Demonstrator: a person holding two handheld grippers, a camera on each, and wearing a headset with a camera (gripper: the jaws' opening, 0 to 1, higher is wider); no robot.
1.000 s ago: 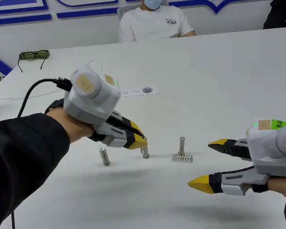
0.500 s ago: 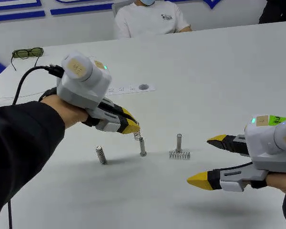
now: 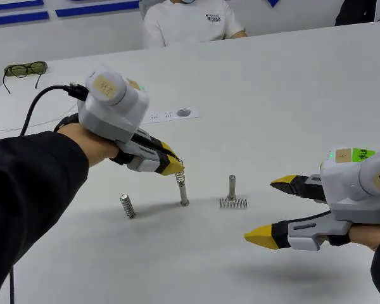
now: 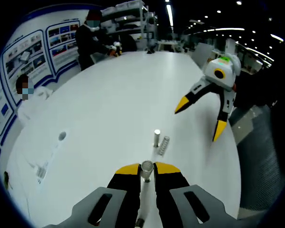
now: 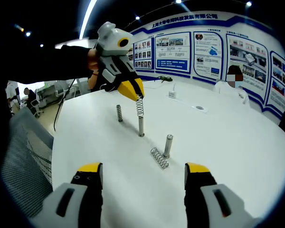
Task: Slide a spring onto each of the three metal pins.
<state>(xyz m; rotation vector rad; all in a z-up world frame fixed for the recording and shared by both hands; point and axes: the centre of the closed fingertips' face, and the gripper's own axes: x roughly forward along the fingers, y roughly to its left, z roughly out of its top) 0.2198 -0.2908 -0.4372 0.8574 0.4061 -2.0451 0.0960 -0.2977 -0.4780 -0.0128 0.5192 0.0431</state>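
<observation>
Three metal pins stand on the white table. The left pin carries a spring. My left gripper is shut on a second spring, held upright with its lower end at the top of the middle pin. The right pin is bare, and a third spring lies flat at its foot. My right gripper hangs open, right of the pins, holding nothing.
A white power strip lies beyond the pins, with dark glasses at the far left. A person in a white shirt sits at the far edge. A black cable trails from the left gripper.
The left gripper has lifted the spring from table level beside the middle pin up to the pin's top. The right gripper has hardly moved.
</observation>
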